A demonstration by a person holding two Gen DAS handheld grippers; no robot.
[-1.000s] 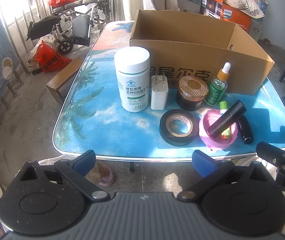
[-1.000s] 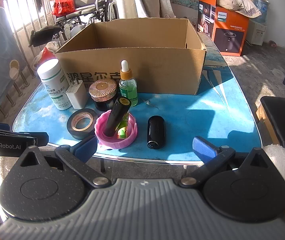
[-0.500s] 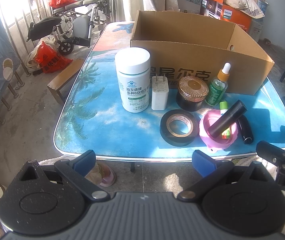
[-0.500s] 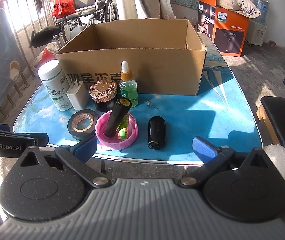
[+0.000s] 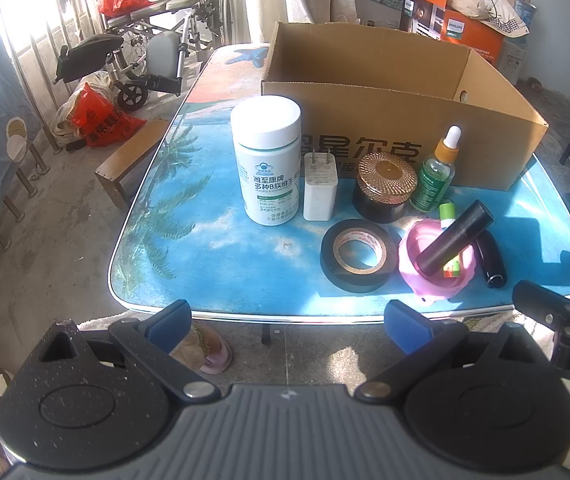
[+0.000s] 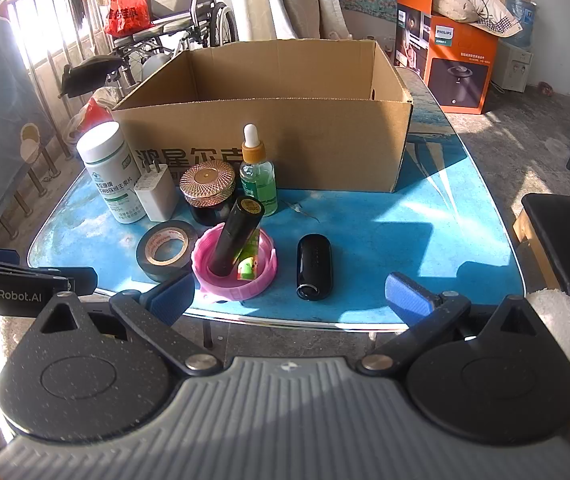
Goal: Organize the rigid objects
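On a blue table (image 5: 213,264) stands an open cardboard box (image 5: 397,120) (image 6: 285,120). In front of it are a white pill bottle (image 5: 269,160) (image 6: 111,172), a white charger plug (image 5: 320,186), a dark jar with a gold lid (image 5: 385,186) (image 6: 207,192), a green dropper bottle (image 5: 435,172) (image 6: 258,172), a roll of black tape (image 5: 359,254) (image 6: 163,250), a pink lid (image 5: 435,276) (image 6: 237,276) holding a black tube and a green stick, and a black cylinder (image 6: 314,266). My left gripper (image 5: 287,322) and right gripper (image 6: 289,294) both hang open off the near edge, holding nothing.
A wheelchair (image 5: 149,56) and red bags (image 5: 101,116) stand on the floor at the left by a railing. An orange carton (image 6: 445,64) sits at the back right. A dark chair seat (image 6: 565,240) is just right of the table.
Both grippers have crept slightly toward the table; the objects have not moved.
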